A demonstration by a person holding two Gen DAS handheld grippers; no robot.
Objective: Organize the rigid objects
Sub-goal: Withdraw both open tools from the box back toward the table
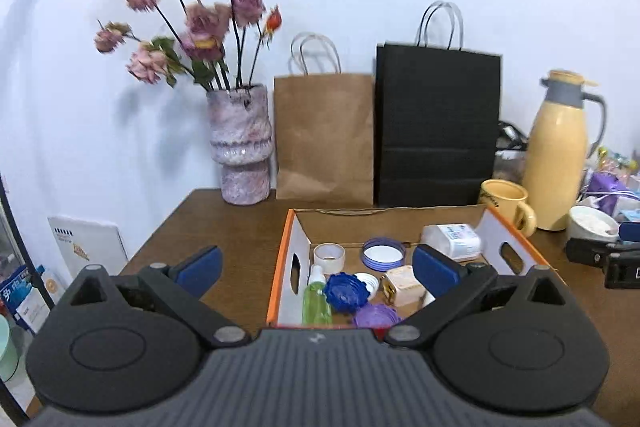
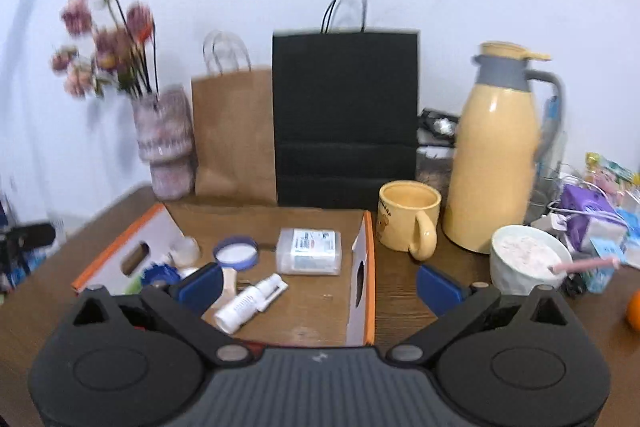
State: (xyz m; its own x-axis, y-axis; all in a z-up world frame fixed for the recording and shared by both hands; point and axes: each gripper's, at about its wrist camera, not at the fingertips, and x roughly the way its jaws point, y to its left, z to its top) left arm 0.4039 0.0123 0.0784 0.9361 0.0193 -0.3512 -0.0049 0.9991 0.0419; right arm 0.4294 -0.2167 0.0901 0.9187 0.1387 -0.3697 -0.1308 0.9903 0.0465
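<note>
An orange-edged cardboard box sits on the brown table and holds small rigid items: a tape roll, a purple-rimmed lid, a clear plastic case, a green spray bottle, a blue ridged cap, a beige block. The right wrist view shows the box, the case and a white spray bottle. My left gripper is open and empty over the box's near edge. My right gripper is open and empty above the box's right wall.
A vase of pink flowers, a brown paper bag and a black bag stand at the back. A yellow mug, yellow thermos, white bowl and clutter lie right of the box.
</note>
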